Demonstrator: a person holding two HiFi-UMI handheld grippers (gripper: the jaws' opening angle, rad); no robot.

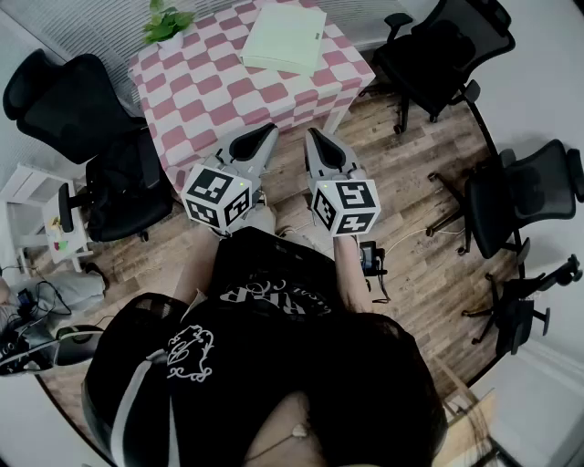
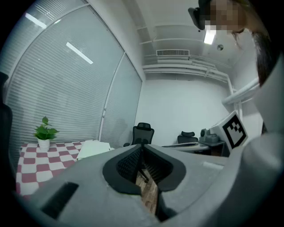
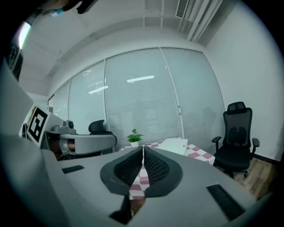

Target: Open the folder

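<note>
A pale green folder (image 1: 284,37) lies flat and closed on the far part of a table with a red-and-white checked cloth (image 1: 224,87). The folder also shows in the left gripper view (image 2: 94,148) and in the right gripper view (image 3: 174,145). Both grippers are held side by side in front of the person, short of the table's near edge. My left gripper (image 1: 270,132) is shut with nothing between its jaws. My right gripper (image 1: 311,135) is shut and empty too. Neither touches the folder.
A small potted plant (image 1: 167,24) stands at the table's far left corner. Black office chairs surround the table: one at left (image 1: 68,100), one at far right (image 1: 447,50), another at right (image 1: 520,196). A white shelf unit (image 1: 55,228) stands at left. The floor is wood.
</note>
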